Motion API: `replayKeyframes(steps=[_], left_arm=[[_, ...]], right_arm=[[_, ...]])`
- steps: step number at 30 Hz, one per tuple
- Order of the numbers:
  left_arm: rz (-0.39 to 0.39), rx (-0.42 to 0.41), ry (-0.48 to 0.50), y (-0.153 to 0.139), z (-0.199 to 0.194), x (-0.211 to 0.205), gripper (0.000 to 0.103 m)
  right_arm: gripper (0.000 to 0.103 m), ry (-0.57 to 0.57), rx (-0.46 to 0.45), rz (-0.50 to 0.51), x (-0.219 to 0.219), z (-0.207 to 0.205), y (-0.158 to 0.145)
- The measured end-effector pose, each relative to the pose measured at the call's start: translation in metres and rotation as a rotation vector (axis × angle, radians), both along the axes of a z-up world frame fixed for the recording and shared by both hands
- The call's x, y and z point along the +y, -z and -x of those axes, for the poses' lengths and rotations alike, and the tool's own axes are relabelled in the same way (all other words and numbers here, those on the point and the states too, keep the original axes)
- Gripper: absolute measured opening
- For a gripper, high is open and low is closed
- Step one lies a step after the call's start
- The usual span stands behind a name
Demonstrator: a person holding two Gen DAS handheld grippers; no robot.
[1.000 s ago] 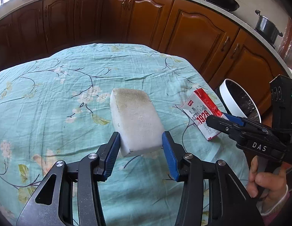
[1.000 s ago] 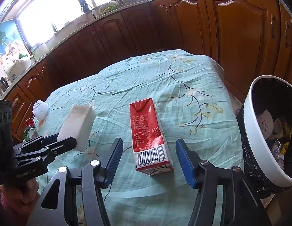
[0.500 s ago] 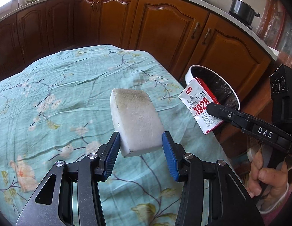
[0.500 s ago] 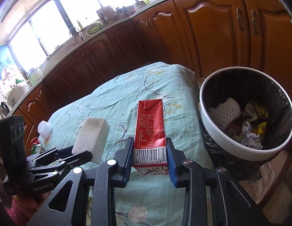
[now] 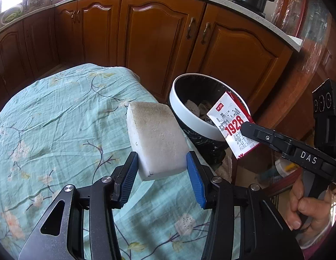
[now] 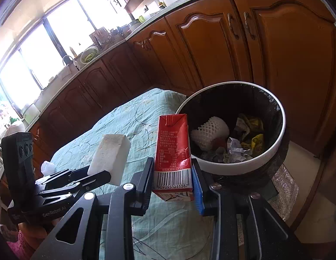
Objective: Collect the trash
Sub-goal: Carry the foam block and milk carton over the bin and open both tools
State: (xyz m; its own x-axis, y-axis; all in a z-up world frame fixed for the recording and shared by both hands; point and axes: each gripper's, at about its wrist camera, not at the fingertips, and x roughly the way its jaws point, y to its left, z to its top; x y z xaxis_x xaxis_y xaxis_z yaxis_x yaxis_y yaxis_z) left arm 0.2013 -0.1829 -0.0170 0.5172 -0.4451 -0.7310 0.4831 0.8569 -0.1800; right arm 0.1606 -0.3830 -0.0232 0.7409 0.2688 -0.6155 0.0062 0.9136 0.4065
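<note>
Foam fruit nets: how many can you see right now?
2: one foam net inside the trash bin, one on the table behind the left gripper. Others may be buried.

White sponge (image 5: 157, 138), speckled tan on top. Red-and-white carton (image 6: 173, 151), black barcode. Teal cloth (image 5: 59, 119), dark branches, pale blossoms. White-rimmed bin (image 6: 278, 138), black liner. Brown cabinets (image 5: 159, 39). Blue pads (image 5: 195, 182).

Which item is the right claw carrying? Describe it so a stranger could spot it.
Find the white-rimmed trash bin beside the table with the teal floral cloth. In front of its rim, the right claw grips a red milk carton. Its barcode and "1928" print distinguish it from the plain white foam block in the left claw.
</note>
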Motion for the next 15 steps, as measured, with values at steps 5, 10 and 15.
replayKeyframes(steps=[5,10,15], left_arm=[[-0.009,-0.014,0.023,-0.007,-0.006,-0.019,0.045],[-0.015,-0.025,0.048,-0.013,-0.013,-0.039,0.045],[-0.020,-0.033,0.070,-0.018,-0.021,-0.055,0.045]], right_arm=[[0.033,0.037,-0.011,0.005,-0.018,0.001,-0.006],[0.033,0.061,-0.020,0.017,-0.033,0.000,-0.009],[0.033,0.084,-0.016,0.019,-0.045,-0.005,-0.012]])
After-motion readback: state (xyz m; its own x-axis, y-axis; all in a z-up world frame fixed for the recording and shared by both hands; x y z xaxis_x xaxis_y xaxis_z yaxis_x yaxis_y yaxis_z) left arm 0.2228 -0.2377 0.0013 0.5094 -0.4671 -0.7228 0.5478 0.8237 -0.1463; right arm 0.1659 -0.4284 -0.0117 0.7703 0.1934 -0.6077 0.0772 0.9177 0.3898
